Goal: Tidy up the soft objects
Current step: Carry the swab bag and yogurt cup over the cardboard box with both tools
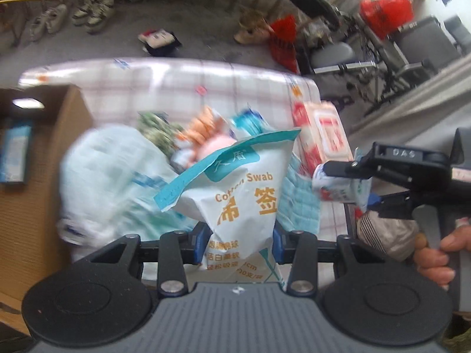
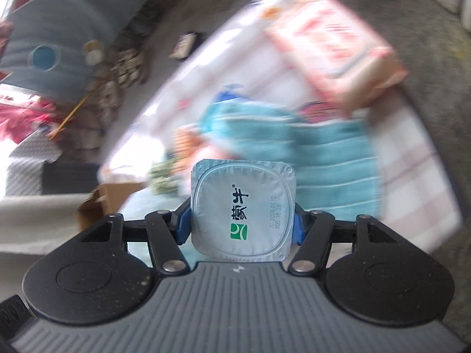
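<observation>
My left gripper [image 1: 239, 242] is shut on a white and teal bag of cotton swabs [image 1: 244, 194], held above a pile of soft goods on the checked tablecloth [image 1: 176, 79]. At the right of the left wrist view, my right gripper [image 1: 351, 184] grips a small yogurt cup [image 1: 338, 186], with a person's hand [image 1: 435, 259] on its handle. In the right wrist view, the right gripper [image 2: 240, 229] pinches that cup by its sides, the pale blue foil lid [image 2: 243, 211] facing the camera. Below it lie a teal towel [image 2: 309, 158] and a pink pack [image 2: 332, 50], both blurred.
An open cardboard box [image 1: 44, 176] stands at the table's left, also seen as the box [image 2: 100, 203]. The pile holds a light blue plastic pack [image 1: 112, 176], a red and pink pack [image 1: 323, 135] and the teal towel [image 1: 297, 200]. Shoes [image 1: 91, 11], chairs [image 1: 424, 44] and red bags [image 1: 385, 8] are on the floor beyond.
</observation>
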The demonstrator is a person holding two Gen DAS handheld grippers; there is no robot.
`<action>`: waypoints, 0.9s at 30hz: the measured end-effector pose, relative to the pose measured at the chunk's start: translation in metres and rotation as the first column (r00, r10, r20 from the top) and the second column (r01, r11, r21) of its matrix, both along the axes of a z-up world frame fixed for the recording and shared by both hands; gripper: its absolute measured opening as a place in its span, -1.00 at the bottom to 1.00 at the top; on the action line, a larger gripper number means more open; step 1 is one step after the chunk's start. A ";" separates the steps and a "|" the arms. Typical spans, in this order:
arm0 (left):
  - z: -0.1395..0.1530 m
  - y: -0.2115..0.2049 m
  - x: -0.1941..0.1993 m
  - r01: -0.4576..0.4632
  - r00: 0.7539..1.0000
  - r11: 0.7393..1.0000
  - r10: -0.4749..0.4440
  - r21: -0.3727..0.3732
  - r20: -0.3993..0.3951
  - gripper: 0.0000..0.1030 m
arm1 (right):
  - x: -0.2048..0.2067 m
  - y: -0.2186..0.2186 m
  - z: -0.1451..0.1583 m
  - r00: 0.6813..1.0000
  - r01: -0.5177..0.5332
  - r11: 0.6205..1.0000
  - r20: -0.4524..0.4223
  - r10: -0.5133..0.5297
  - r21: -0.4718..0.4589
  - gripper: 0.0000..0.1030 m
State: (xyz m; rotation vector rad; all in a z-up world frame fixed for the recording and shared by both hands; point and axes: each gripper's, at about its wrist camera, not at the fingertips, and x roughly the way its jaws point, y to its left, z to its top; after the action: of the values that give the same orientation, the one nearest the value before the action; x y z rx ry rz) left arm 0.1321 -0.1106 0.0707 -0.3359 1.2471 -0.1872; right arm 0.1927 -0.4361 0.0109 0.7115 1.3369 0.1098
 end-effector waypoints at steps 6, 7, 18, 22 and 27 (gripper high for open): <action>0.055 0.086 0.007 -0.109 0.992 0.990 0.103 0.087 0.068 -0.18 | 0.035 0.104 0.035 0.991 -0.125 0.985 0.061 0.119 0.116 0.17; 0.058 0.101 0.010 -0.126 0.990 0.986 0.118 0.106 0.077 -0.18 | 0.042 0.121 0.038 0.988 -0.143 0.981 0.068 0.135 0.133 0.17; -0.042 0.213 0.074 -0.161 0.987 0.951 0.156 0.264 0.039 -0.18 | 0.115 0.282 0.033 0.960 -0.276 0.941 0.104 0.260 0.197 0.17; -0.100 0.232 0.087 -0.117 0.992 0.962 0.123 0.246 -0.008 -0.17 | 0.122 0.314 0.006 0.960 -0.279 0.942 0.076 0.269 0.186 0.17; -0.159 0.243 0.101 -0.065 0.995 0.968 0.082 0.241 -0.061 -0.17 | 0.115 0.339 -0.009 0.951 -0.310 0.938 0.060 0.304 0.156 0.18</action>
State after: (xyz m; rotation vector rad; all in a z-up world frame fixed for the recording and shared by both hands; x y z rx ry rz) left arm 0.2327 0.1324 -0.0879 -0.1811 1.3093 0.0398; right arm 0.3072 -0.0975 0.0022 0.6293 1.4086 0.4867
